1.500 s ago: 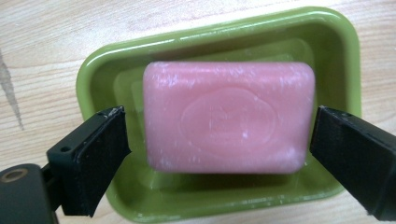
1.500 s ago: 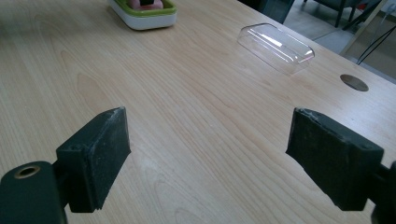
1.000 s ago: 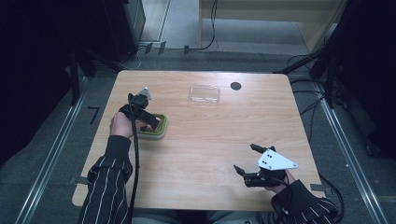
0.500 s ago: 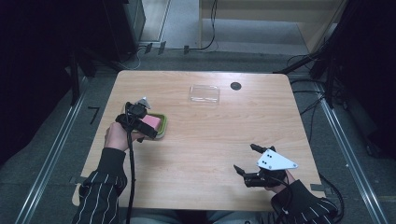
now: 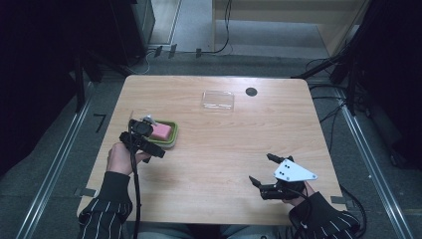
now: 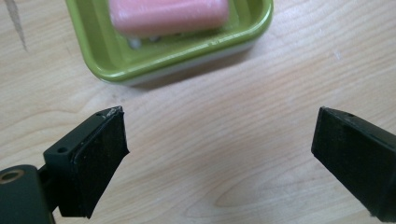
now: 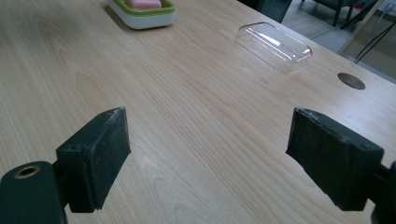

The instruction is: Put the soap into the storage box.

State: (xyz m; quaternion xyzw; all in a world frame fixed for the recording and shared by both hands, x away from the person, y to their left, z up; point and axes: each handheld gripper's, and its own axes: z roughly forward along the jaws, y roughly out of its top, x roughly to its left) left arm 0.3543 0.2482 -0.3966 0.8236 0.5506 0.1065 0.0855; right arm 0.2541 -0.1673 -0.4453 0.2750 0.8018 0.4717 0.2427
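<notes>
A pink bar of soap point(image 5: 161, 132) lies in a green and white soap dish point(image 5: 170, 140) on the left half of the wooden table point(image 5: 224, 149). My left gripper point(image 5: 145, 142) hovers just at the dish's near left side. In the left gripper view its jaws point(image 6: 219, 126) stand wide open over bare wood, with the dish point(image 6: 187, 51) and soap point(image 6: 168, 14) just beyond them. My right gripper point(image 5: 261, 168) rests at the front right, open, nothing between its jaws point(image 7: 208, 126). Its view looks across the table to the dish point(image 7: 144, 17).
A clear plastic lid point(image 5: 217, 100) lies at the back middle of the table, also seen in the right gripper view as the lid point(image 7: 275, 46). A dark round cable hole point(image 5: 251, 91) sits beside it. Dark floor and cables surround the table.
My left gripper has drawn back from over the dish toward the near left. The pink soap now shows uncovered in the dish. The right gripper has not moved.
</notes>
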